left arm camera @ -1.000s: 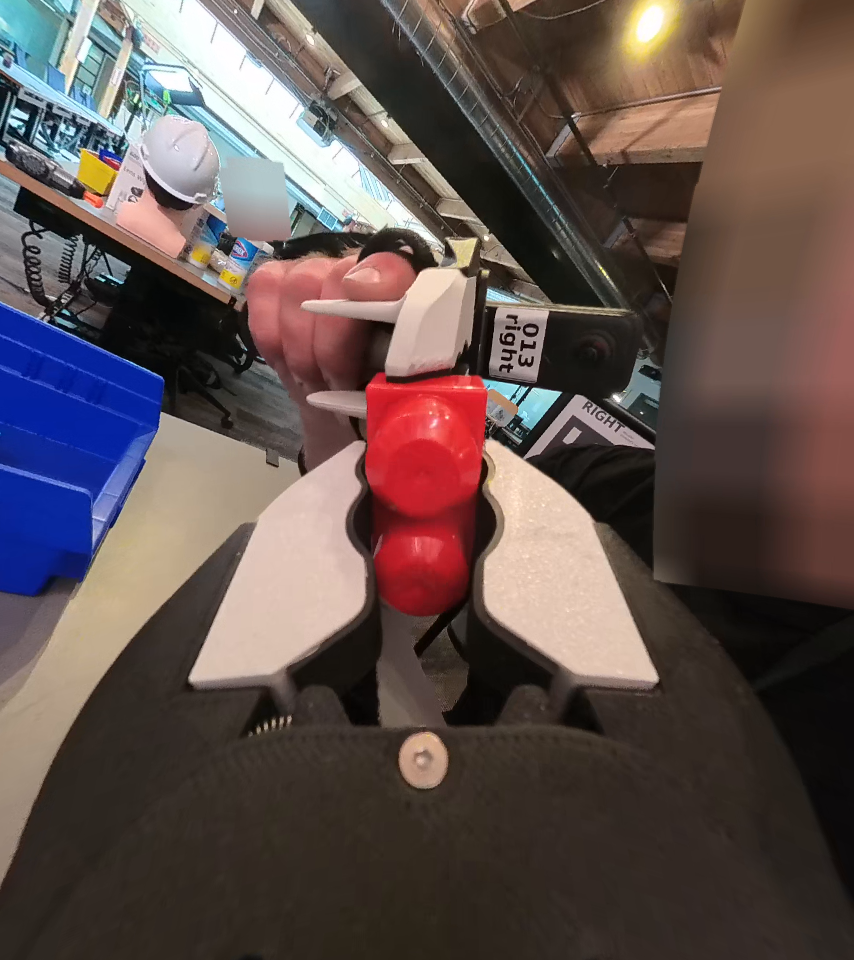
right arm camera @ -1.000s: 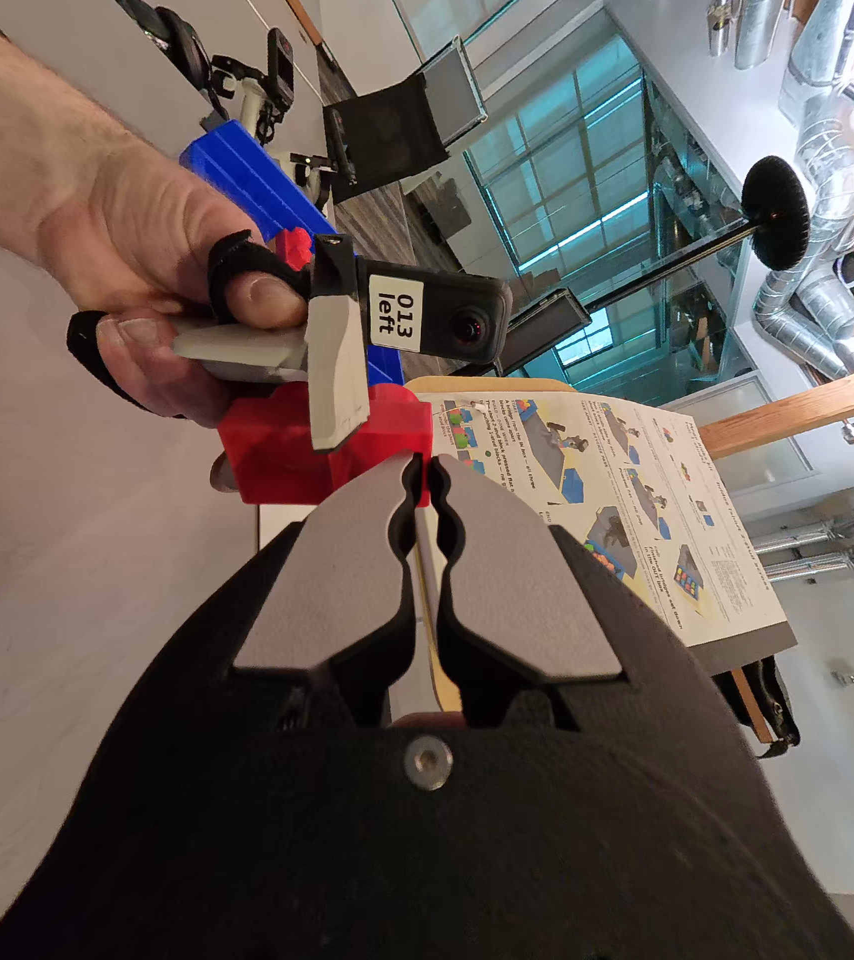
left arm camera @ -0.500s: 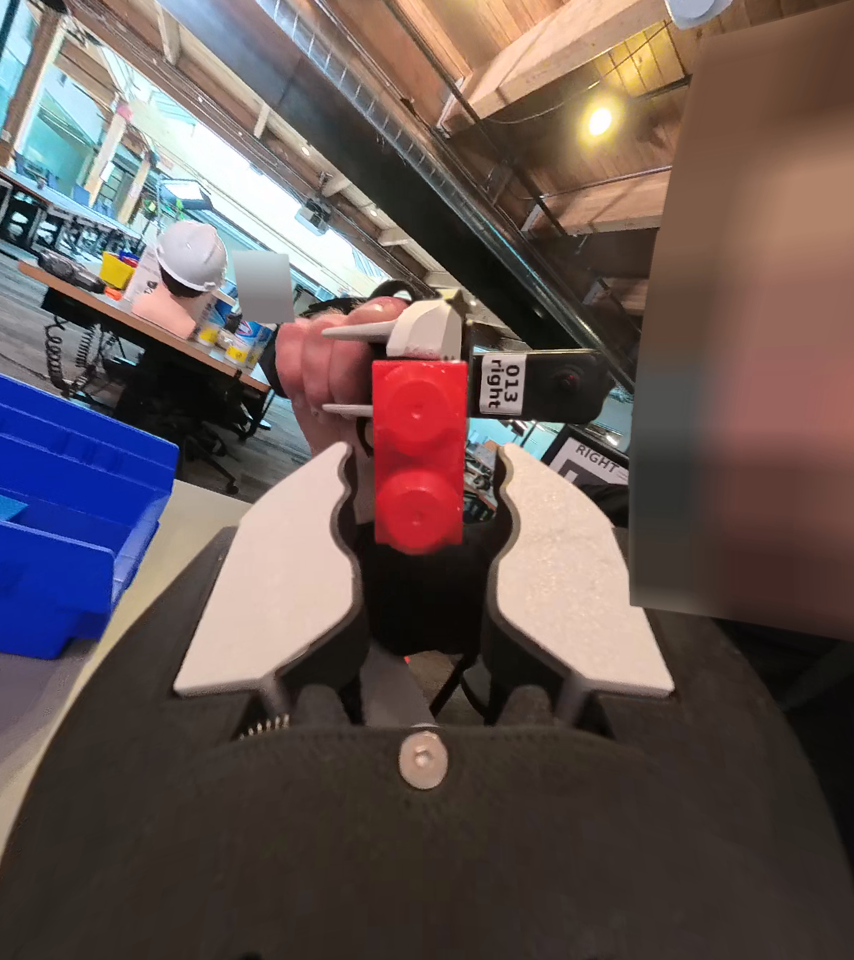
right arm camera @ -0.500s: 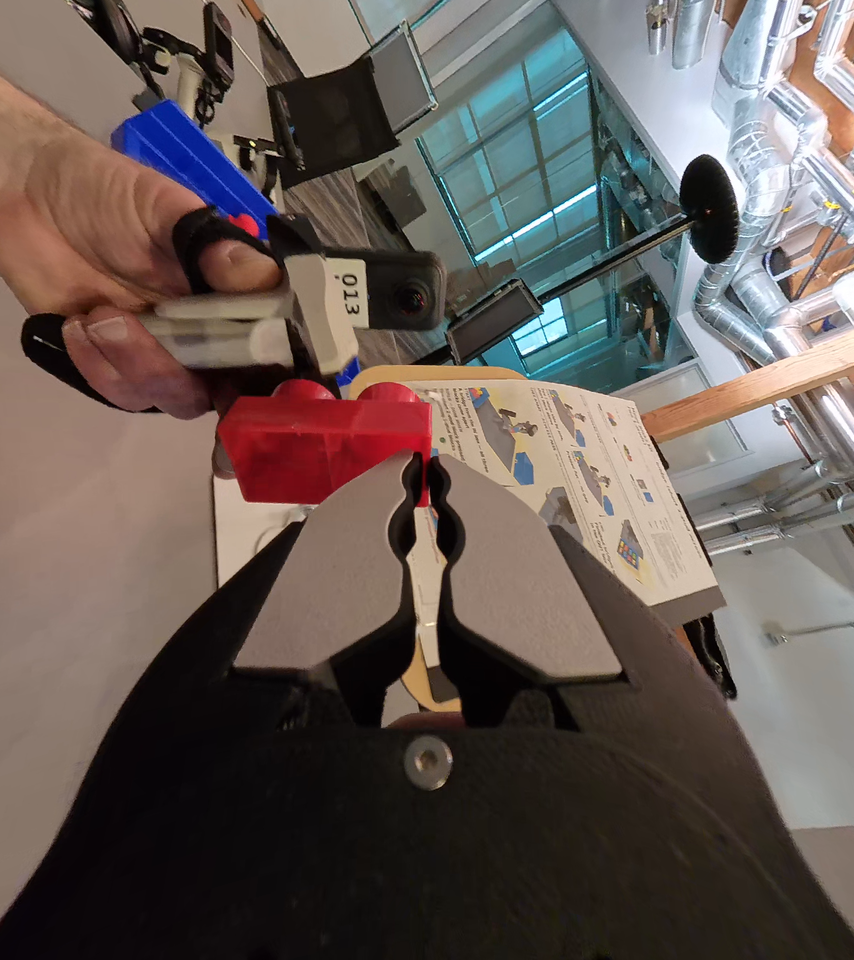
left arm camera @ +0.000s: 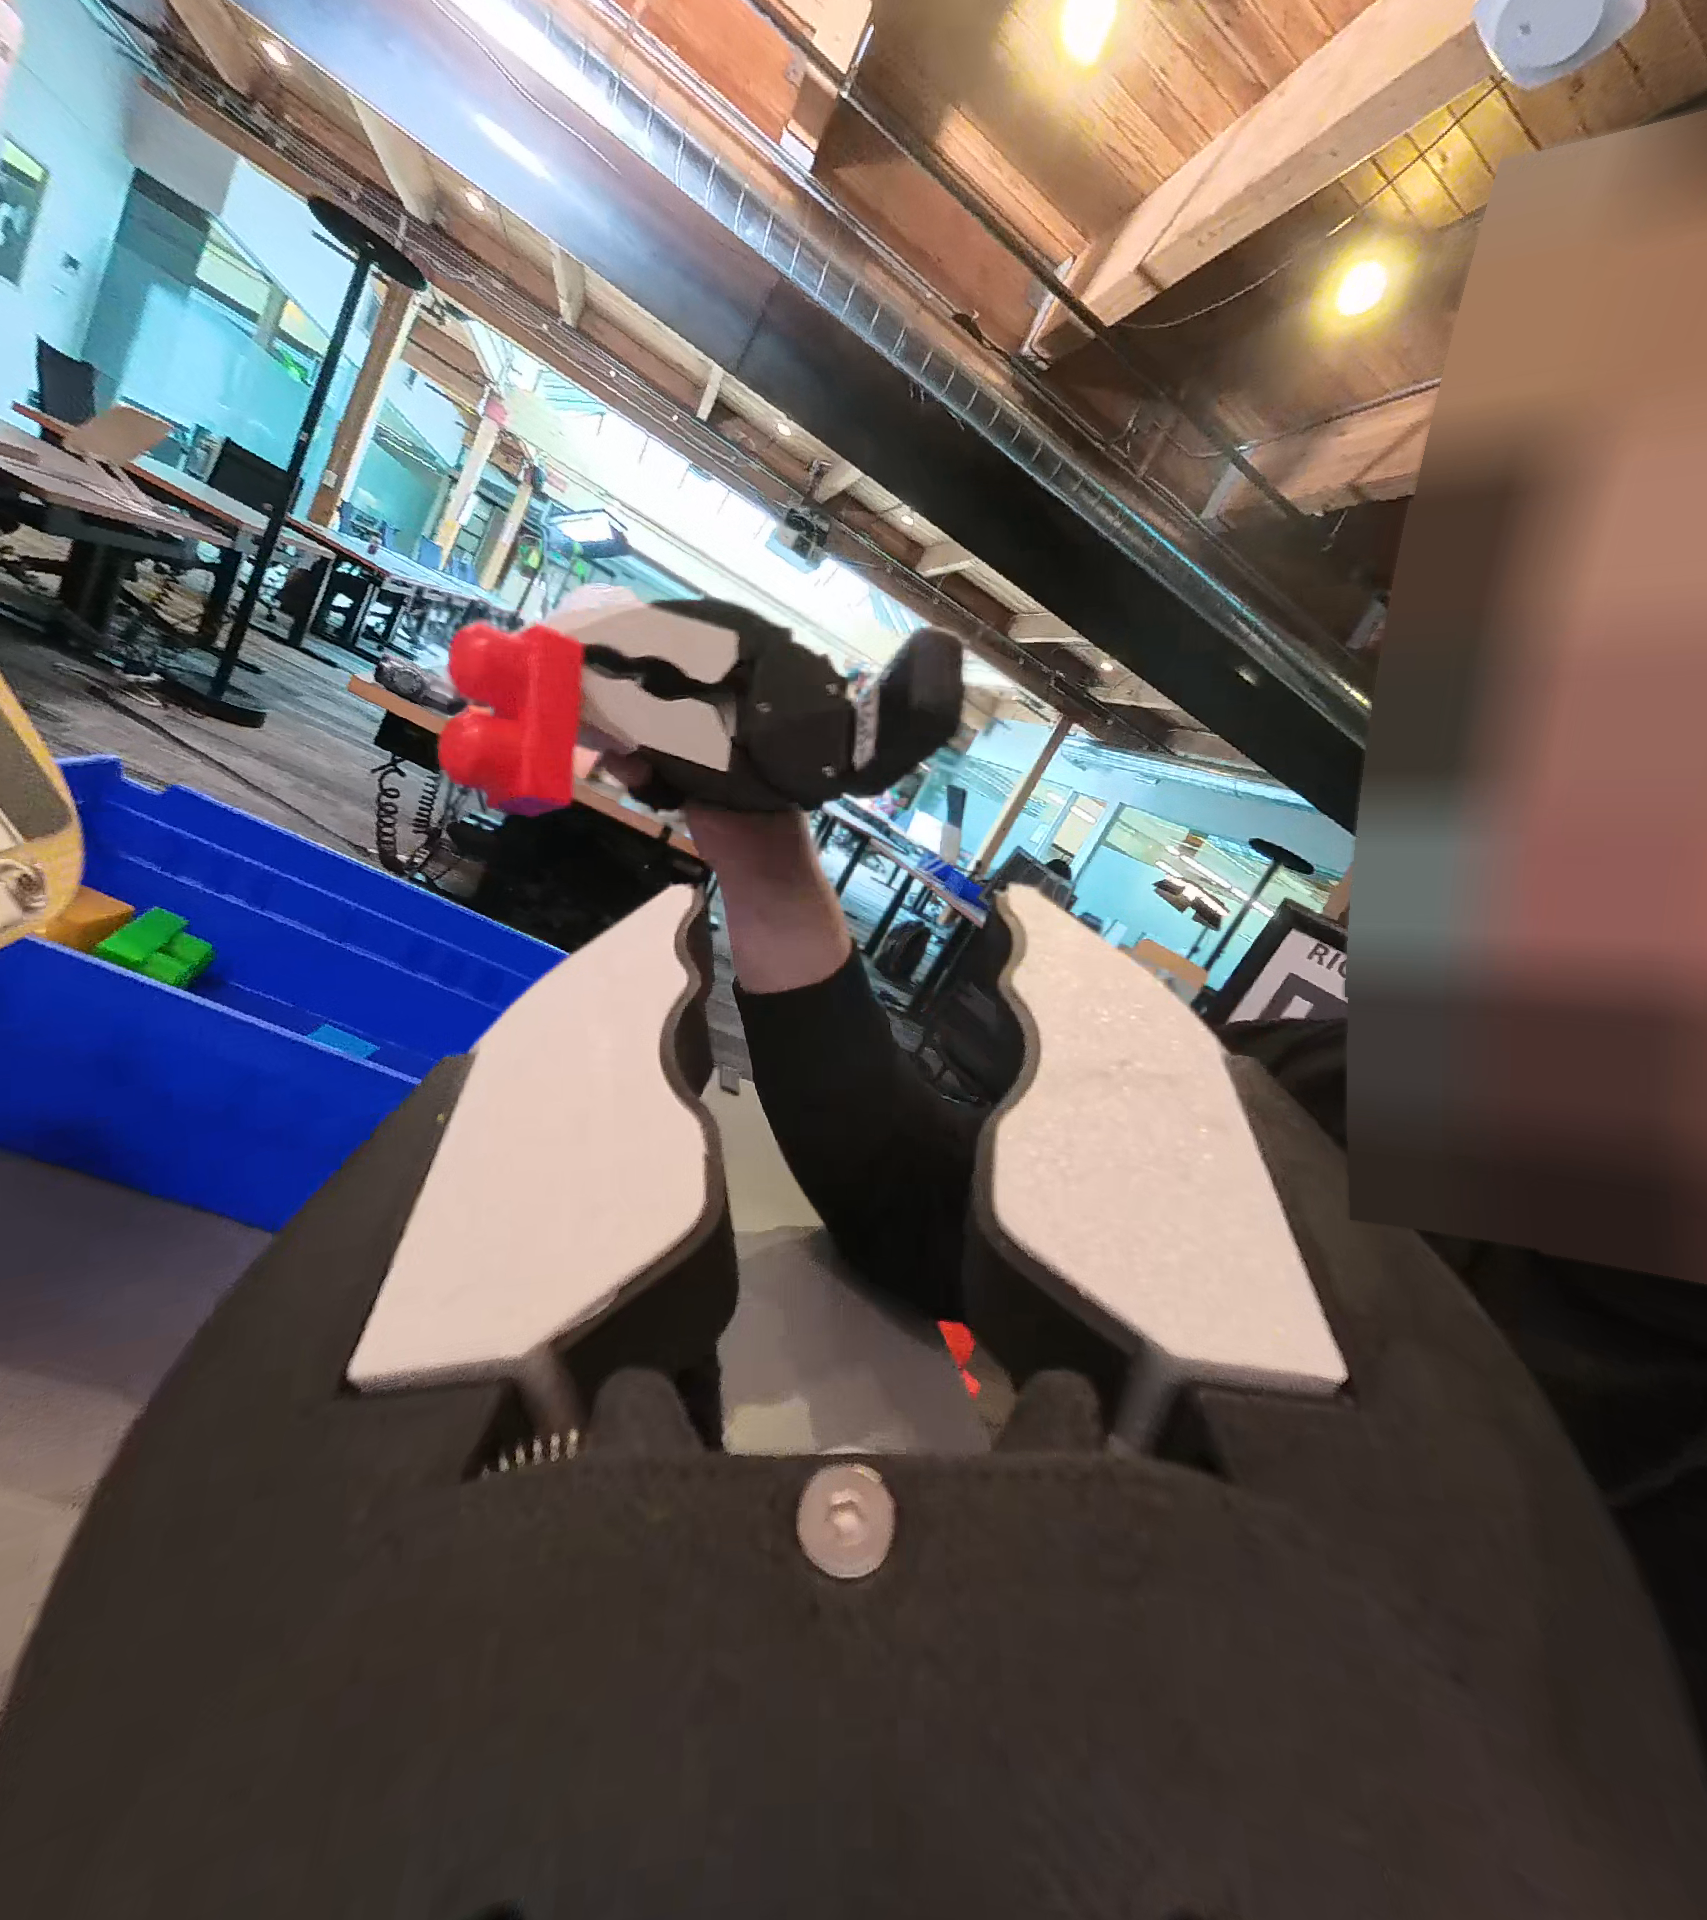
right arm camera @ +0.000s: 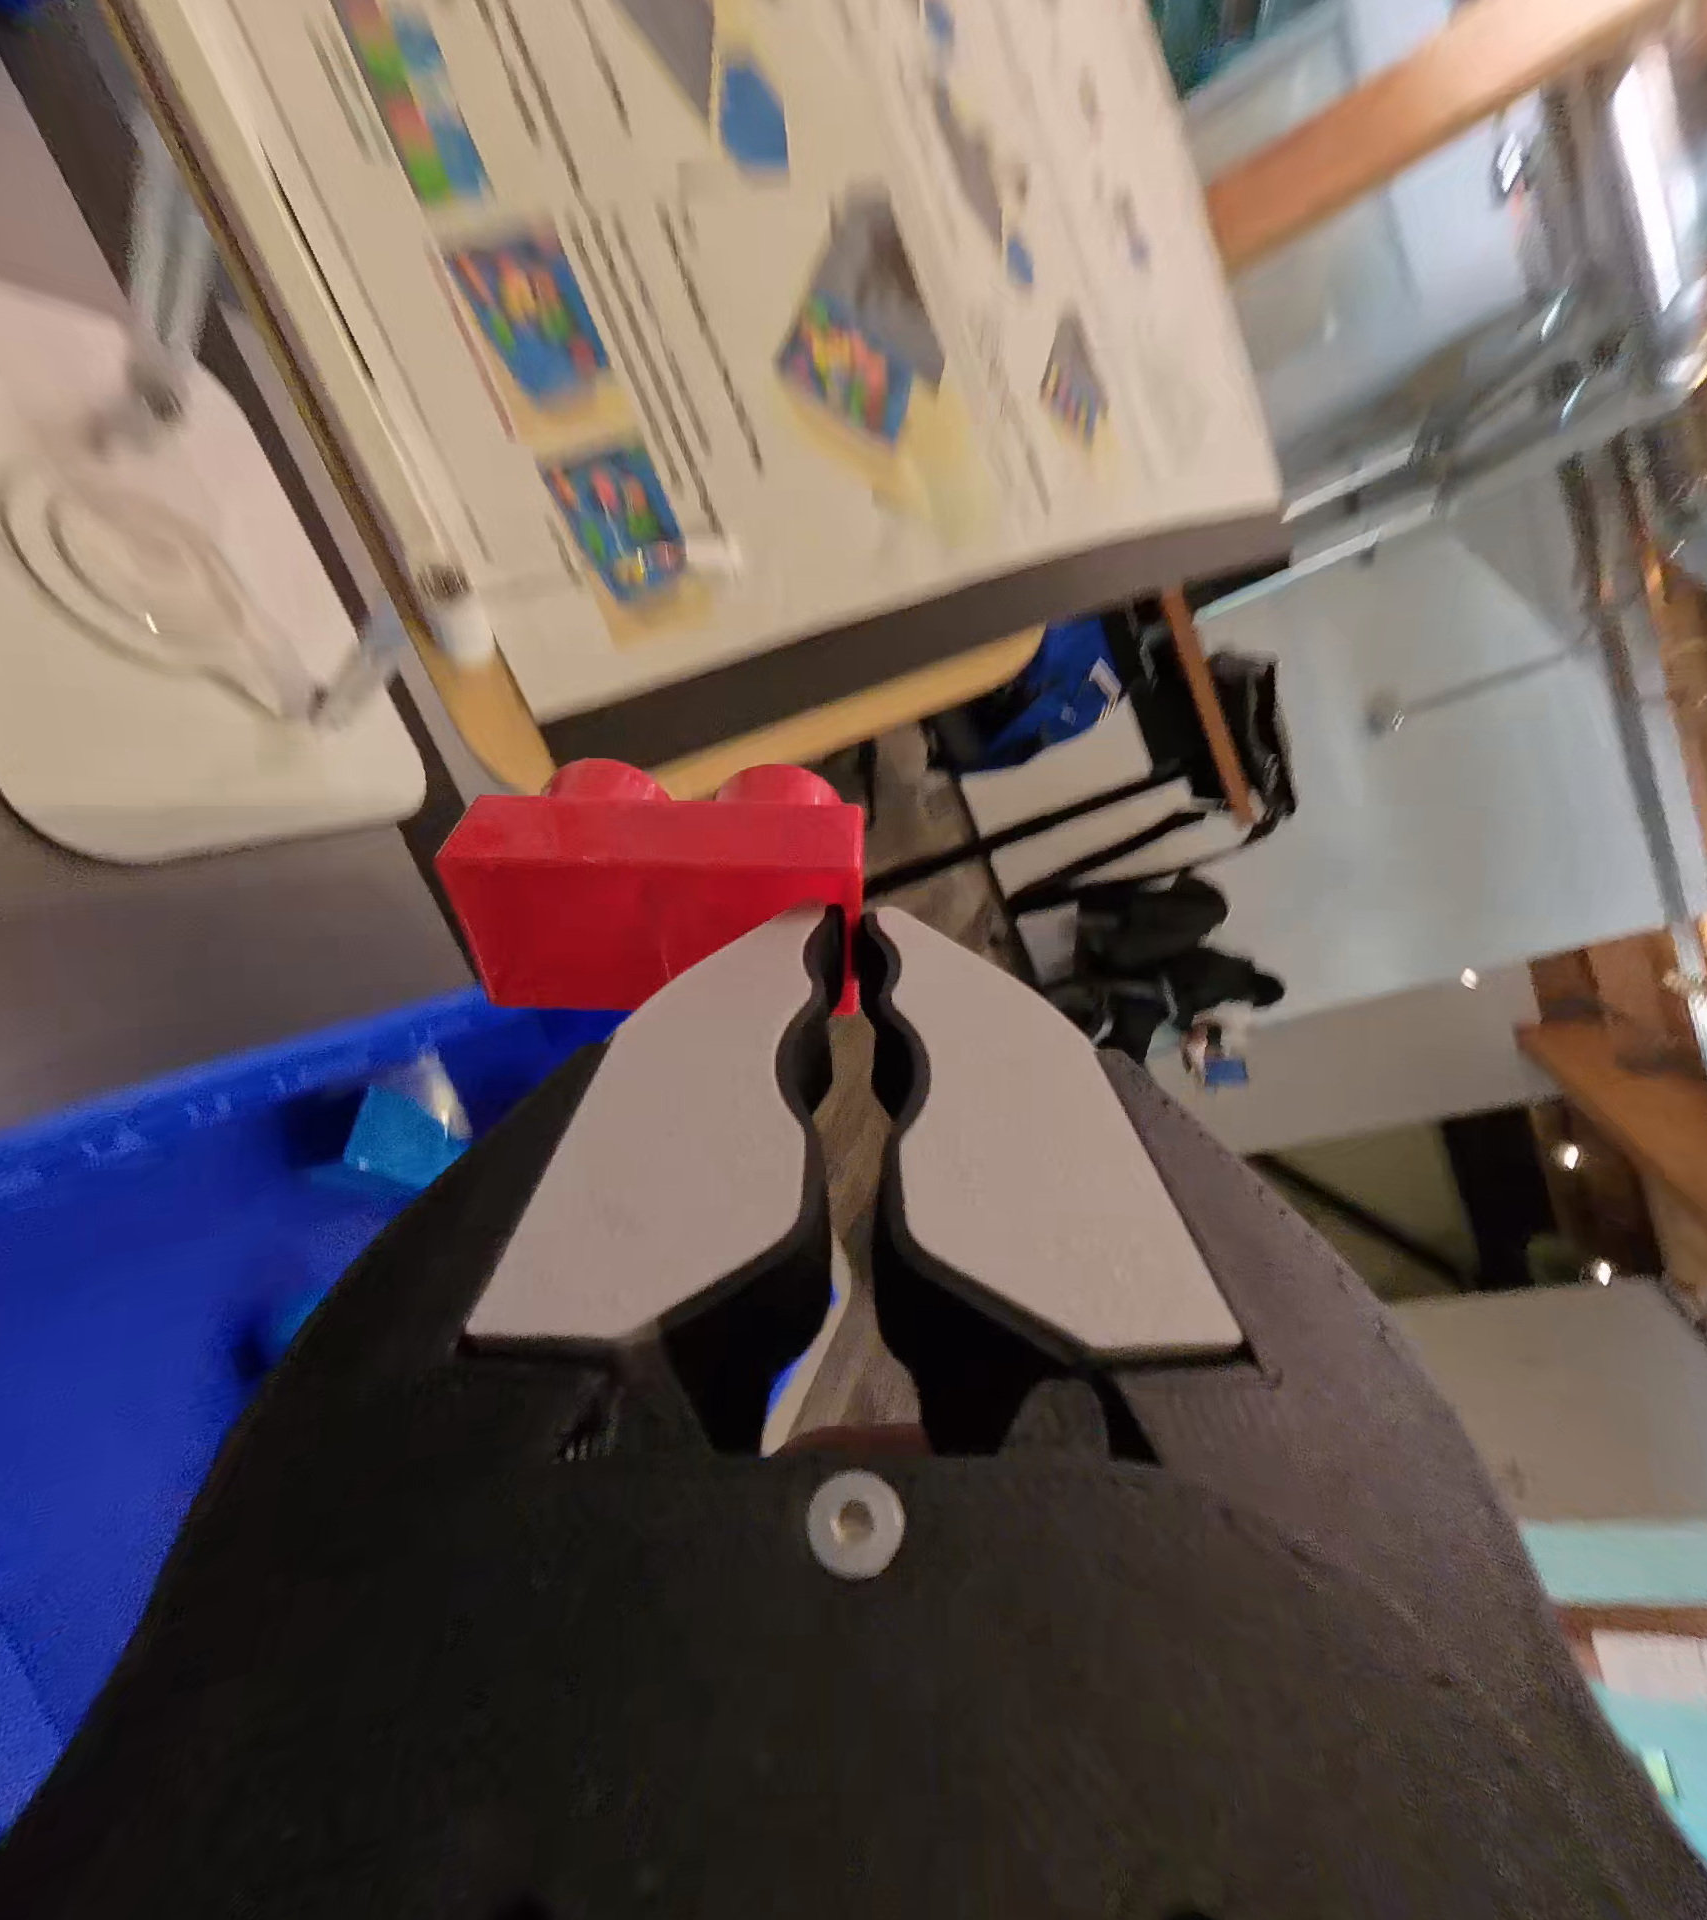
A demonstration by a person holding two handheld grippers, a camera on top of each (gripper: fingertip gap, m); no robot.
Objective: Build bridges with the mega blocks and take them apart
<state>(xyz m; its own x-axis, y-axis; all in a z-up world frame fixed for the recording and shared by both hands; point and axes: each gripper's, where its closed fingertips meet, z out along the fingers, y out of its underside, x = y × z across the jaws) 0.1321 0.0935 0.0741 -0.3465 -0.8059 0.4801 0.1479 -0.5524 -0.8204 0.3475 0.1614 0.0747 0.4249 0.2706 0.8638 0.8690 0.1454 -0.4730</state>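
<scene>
Red block (right arm camera: 651, 894): two-stud piece, pinched by one thin end wall at the tips of the right gripper (right arm camera: 854, 951). Jaws nearly closed on that wall; the rest of the block sticks out to the left, studs pointing away from the camera. The left wrist view shows the same gripper (left arm camera: 591, 694) raised in the air, block (left arm camera: 514, 717) at its tip.

Left gripper (left arm camera: 847, 971): jaws wide, nothing between them; only the person's dark sleeve (left arm camera: 870, 1101) shows through the gap, well behind.

Blue bin (left arm camera: 205, 1070): on the grey table (left arm camera: 18, 1278), to the left and below the raised block. Contains a green block (left arm camera: 153, 945) and a light blue piece (left arm camera: 342, 1037).

Instruction sheet (right arm camera: 724, 312): printed board with coloured pictures, standing beyond the block on a white stand base (right arm camera: 153, 665); blurred.

Step in hand, as judged: take-apart phase, a single loose block being carried towards the bin. No bridge is in view.

Next move calls for: bringing the block over the open bin and spreading the right jaws to drop it. The hold is on a thin edge only, so the block may swing or slip if jolted.
</scene>
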